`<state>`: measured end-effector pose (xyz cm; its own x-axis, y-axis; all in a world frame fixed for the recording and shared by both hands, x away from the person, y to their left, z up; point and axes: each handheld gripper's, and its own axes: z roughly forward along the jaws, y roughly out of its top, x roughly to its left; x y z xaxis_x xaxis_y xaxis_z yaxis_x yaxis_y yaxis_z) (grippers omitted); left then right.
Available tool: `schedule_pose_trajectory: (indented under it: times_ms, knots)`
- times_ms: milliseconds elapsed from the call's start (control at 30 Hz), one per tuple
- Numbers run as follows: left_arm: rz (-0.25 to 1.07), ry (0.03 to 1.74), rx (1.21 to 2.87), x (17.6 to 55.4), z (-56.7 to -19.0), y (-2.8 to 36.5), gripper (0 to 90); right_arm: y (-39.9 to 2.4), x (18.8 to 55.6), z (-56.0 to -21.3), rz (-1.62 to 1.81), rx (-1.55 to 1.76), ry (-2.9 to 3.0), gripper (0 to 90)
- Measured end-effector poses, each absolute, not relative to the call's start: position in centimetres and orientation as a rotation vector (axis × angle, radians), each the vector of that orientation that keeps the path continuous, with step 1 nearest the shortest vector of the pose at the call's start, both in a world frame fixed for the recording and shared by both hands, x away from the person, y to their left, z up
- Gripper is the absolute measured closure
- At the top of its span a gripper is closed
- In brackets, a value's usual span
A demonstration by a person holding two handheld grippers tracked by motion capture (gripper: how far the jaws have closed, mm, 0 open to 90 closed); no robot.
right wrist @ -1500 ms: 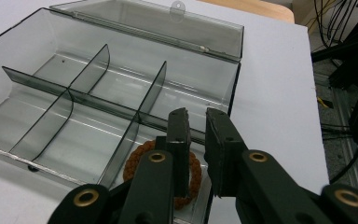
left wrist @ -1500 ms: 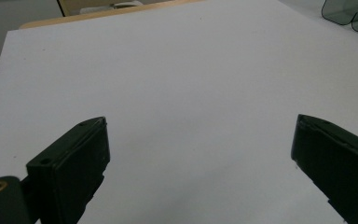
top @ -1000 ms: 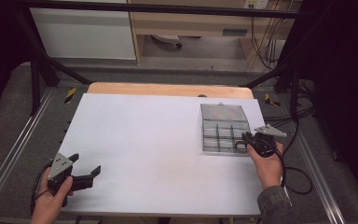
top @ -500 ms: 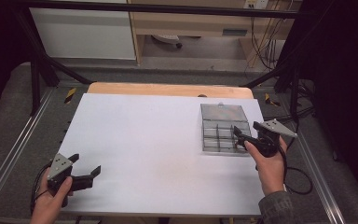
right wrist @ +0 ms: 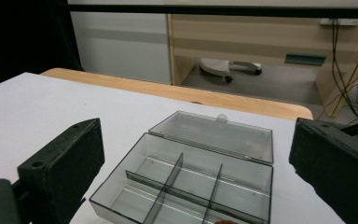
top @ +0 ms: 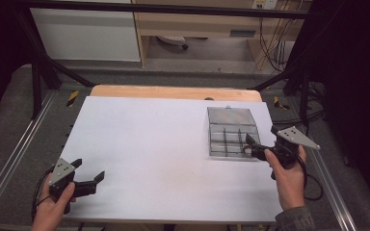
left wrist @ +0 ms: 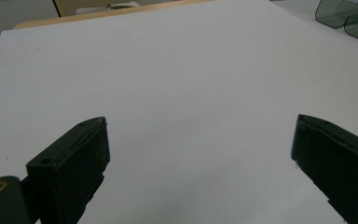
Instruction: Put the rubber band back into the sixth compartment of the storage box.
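Compartments of smoky clear plastic divide the organiser box (top: 232, 140), which lies on the right half of the desk (top: 149, 144) with its lid (top: 231, 116) folded flat open on the far side. In the right gripper view the box's cells look bare. Right gripper (top: 248, 146) hovers at the box's near right corner, raised off it; its jaws have just been opening and stand wide apart with nothing between them. Left gripper (top: 87, 171) sits over the near left of the desk, well apart from the box, jaws spread wide and holding nothing.
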<state>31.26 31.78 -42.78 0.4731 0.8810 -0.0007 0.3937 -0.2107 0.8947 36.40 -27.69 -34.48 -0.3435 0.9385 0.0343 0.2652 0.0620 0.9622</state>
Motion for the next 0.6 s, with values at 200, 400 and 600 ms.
schedule_pose_trajectory:
  times_ms: [200, 400, 600]
  knots:
    - [0.654, 1.066, 1.791, 31.2, -42.7, 31.7, 4.5, -28.7, 34.8, -35.9, 1.316, 1.225, 1.721, 5.9]
    - [0.642, 1.061, 1.789, 31.2, -42.7, 31.5, 4.5, -29.4, 33.4, -39.2, 1.297, 1.222, 1.784, 5.8]
    - [0.632, 1.063, 1.783, 31.2, -42.7, 31.5, 4.6, -28.9, 32.6, -42.6, 1.277, 1.251, 1.841, 4.2]
